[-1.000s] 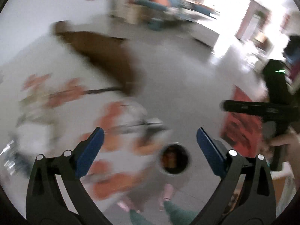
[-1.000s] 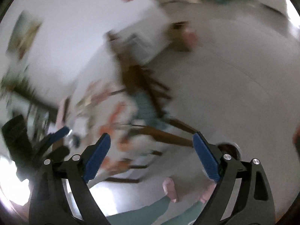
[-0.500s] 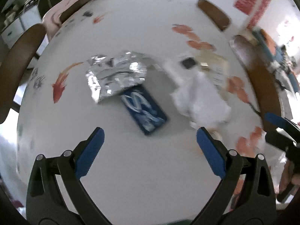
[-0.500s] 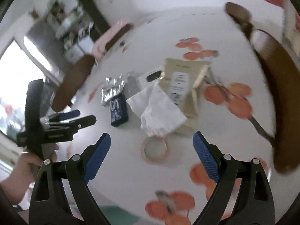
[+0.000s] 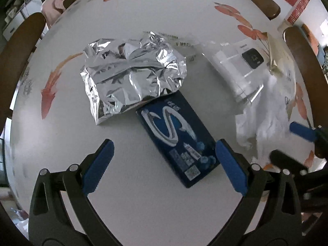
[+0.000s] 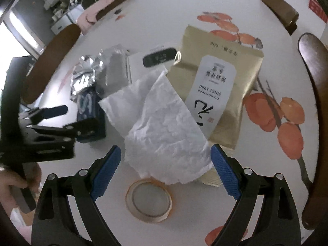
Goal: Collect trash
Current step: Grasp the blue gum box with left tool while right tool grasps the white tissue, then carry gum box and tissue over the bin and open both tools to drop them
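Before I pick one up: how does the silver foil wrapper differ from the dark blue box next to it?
The silver foil wrapper is crumpled, shiny and irregular in outline; the dark blue box is a crisp, matte rectangle printed with a white S-shaped swirl. The wrapper looks flimsy and puffed up, the box rigid and flat-faced. The wrapper's edge overlaps the box's far corner. Both lie on the white table, ungripped.

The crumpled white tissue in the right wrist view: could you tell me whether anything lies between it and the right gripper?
Nothing visible does. The tissue lies on top of the gold pouch, uncovered, just ahead of the right gripper, whose jaws are closing with nothing between them yet.
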